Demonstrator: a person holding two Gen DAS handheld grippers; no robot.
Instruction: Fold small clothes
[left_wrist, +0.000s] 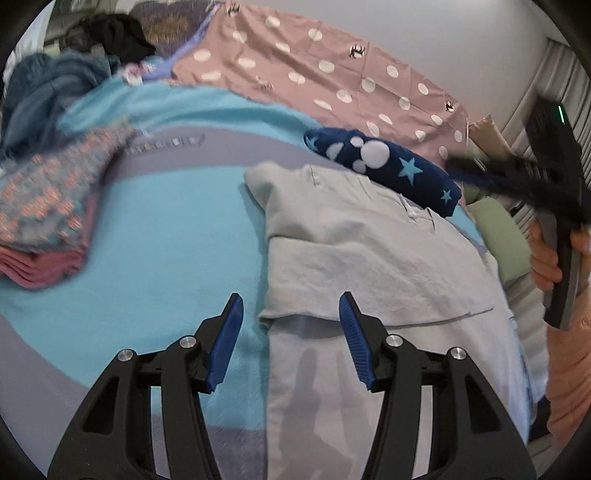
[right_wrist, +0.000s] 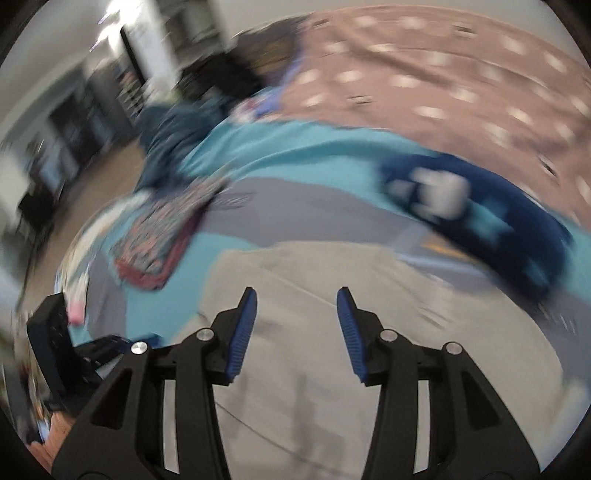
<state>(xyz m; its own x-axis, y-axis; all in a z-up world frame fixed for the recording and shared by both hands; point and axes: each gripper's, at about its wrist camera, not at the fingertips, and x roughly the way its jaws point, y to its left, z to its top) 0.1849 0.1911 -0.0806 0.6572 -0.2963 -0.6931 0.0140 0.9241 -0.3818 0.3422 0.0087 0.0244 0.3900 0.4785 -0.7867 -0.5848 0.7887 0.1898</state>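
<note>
The grey shirt (left_wrist: 369, 251) lies flat on the turquoise blanket (left_wrist: 166, 258) of the bed, partly folded: an upper layer is doubled over and ends in a straight edge across the cloth. The left tool (left_wrist: 291, 314) hovers over that edge at the shirt's left side, jaws apart and holding nothing. The right tool (right_wrist: 295, 310) hangs above the shirt, also apart and empty; its view is smeared by motion.

The next fold likely calls for each tool to pinch both layers near the shirt's corners, lift low and evenly, and lay the cloth over without dragging it.

The shirt looks soft, thin and slightly creased. Just beyond the shirt sits a navy roll (left_wrist: 384, 166) with stars, plush-looking. Left of the shirt rests a folded stack (left_wrist: 44, 221), floral over pink
</note>
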